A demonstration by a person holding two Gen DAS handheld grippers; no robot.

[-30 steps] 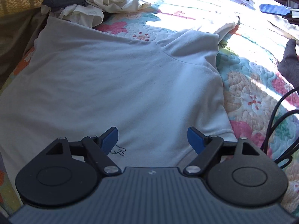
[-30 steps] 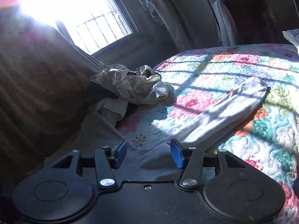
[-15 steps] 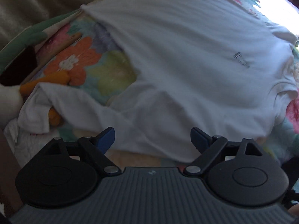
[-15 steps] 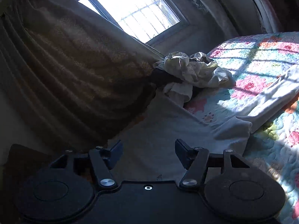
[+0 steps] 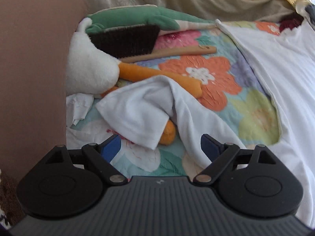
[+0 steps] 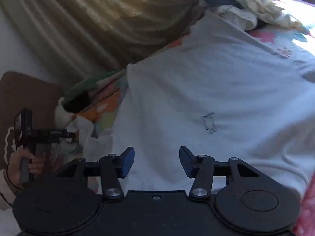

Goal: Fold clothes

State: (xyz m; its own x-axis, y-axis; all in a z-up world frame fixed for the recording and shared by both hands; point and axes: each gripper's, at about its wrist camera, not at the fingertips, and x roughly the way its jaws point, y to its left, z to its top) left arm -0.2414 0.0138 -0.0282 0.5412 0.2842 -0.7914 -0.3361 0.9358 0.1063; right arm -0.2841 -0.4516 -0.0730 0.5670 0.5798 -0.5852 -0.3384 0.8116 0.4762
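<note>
A white long-sleeved shirt (image 6: 216,90) lies spread on the floral quilt (image 5: 206,72), a small drawing (image 6: 209,123) on its chest. Its left sleeve (image 5: 141,110) is bunched and folded over near the bed's head end. My left gripper (image 5: 160,147) hovers over the cuff with its jaws open wide; the cuff edge lies just ahead of them and is not gripped. My right gripper (image 6: 157,162) hangs over the shirt's body with its jaws closing; fabric lies below them and nothing is pinched. In the right wrist view a hand (image 6: 25,163) holds the left gripper (image 6: 45,135).
Beside the sleeve lie a white plush toy (image 5: 88,68) with orange limbs, a wooden-handled brush (image 5: 126,39), a green plush (image 5: 133,17) and crumpled tissue (image 5: 78,106). A brown headboard (image 5: 29,59) stands at the left. A curtain (image 6: 88,19) and a clothes pile (image 6: 246,4) border the far side.
The left view swung from the shirt's body to the bunched sleeve by the headboard. The right view dropped from the window onto the shirt's chest, its jaws widening, then narrowing.
</note>
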